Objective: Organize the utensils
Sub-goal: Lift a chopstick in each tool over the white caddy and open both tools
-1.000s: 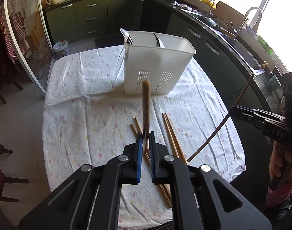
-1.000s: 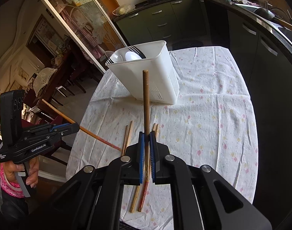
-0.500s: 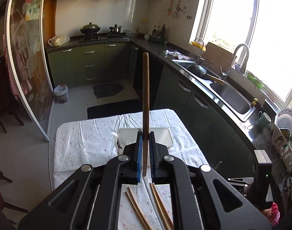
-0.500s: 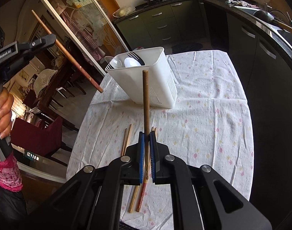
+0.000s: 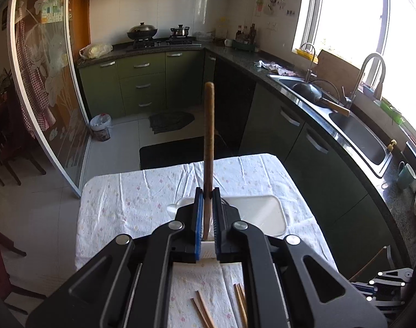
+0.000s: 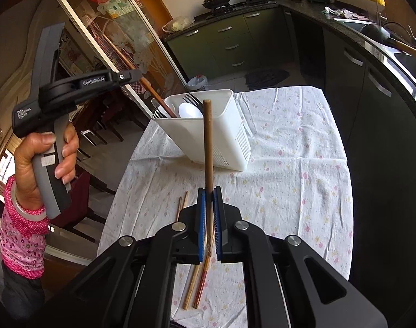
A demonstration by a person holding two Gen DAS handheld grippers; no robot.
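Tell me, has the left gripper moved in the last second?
Yes. In the right wrist view the left gripper has risen and swung toward the white caddy, its chopstick tip now inside.

The white utensil caddy [image 5: 258, 213] [image 6: 208, 134] on the clothed table [image 5: 142, 191] [image 6: 298, 169] is viewed steeply from close above by the left wrist camera and obliquely from farther back by the right.

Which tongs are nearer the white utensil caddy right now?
Left. The left tongs hang just above the white utensil caddy, chopstick dipping in; the right tongs sit back over the tablecloth.
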